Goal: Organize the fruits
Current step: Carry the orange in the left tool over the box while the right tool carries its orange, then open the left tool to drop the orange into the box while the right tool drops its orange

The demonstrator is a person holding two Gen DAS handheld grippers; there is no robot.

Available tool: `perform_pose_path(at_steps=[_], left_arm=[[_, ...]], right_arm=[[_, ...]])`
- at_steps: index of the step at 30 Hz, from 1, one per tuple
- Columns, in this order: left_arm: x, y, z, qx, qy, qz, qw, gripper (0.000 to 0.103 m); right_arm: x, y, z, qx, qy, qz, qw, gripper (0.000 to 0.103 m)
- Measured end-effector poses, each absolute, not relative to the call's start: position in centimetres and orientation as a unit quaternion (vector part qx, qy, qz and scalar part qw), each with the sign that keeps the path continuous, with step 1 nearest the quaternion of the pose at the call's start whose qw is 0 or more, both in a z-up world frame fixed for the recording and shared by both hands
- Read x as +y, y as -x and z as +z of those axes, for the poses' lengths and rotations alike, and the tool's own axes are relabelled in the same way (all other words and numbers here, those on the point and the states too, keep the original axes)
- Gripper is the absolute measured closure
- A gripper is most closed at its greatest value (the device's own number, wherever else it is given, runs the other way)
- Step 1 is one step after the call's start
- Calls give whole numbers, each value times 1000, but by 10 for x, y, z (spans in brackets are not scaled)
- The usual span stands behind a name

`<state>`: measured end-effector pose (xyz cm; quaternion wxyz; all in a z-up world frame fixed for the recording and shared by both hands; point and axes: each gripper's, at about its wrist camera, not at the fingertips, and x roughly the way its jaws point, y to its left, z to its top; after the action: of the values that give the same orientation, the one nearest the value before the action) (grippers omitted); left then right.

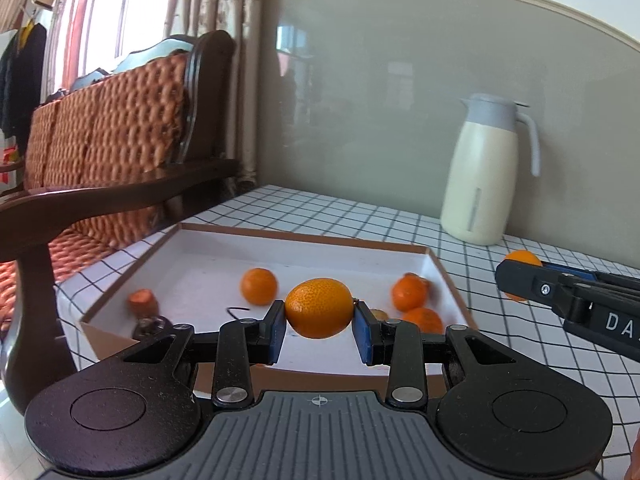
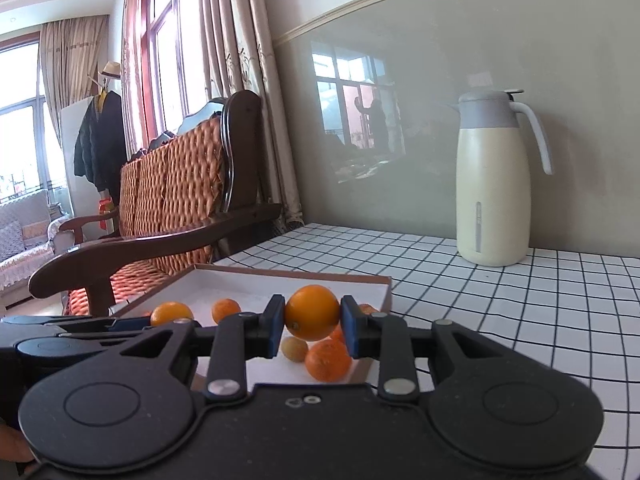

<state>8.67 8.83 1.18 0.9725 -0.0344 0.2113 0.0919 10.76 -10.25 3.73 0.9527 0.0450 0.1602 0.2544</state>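
Observation:
My left gripper (image 1: 319, 312) is shut on an orange (image 1: 319, 307) and holds it above the near part of a shallow white box (image 1: 304, 246) with a brown rim. Several small oranges (image 1: 258, 286) lie in the box. My right gripper (image 2: 312, 314) is shut on another orange (image 2: 312, 312) and holds it above the box's right near corner (image 2: 384, 282). The right gripper also shows at the right of the left wrist view (image 1: 520, 276), with its orange (image 1: 522, 258) peeking behind the finger. Loose fruit (image 2: 327, 360) lies below it in the box.
A cream and grey thermos jug (image 1: 486, 172) stands at the back of the white checked tablecloth (image 2: 500, 300), near the grey wall. A wooden armchair with a woven cushion (image 1: 104, 140) stands left of the table. A small black hook (image 1: 236, 312) lies in the box.

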Motion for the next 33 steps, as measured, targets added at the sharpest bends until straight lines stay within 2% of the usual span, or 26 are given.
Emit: perform_pose_path(at_steps=[17,33], left_arm=[[136,-95,13,201,53,149,967,67],[174,-147,-2,226,54,198,952,67]], right_arm=[[-75,-127,34,150,-56,250,955,82],[-44,-187,18,202,-42,215,955,79]])
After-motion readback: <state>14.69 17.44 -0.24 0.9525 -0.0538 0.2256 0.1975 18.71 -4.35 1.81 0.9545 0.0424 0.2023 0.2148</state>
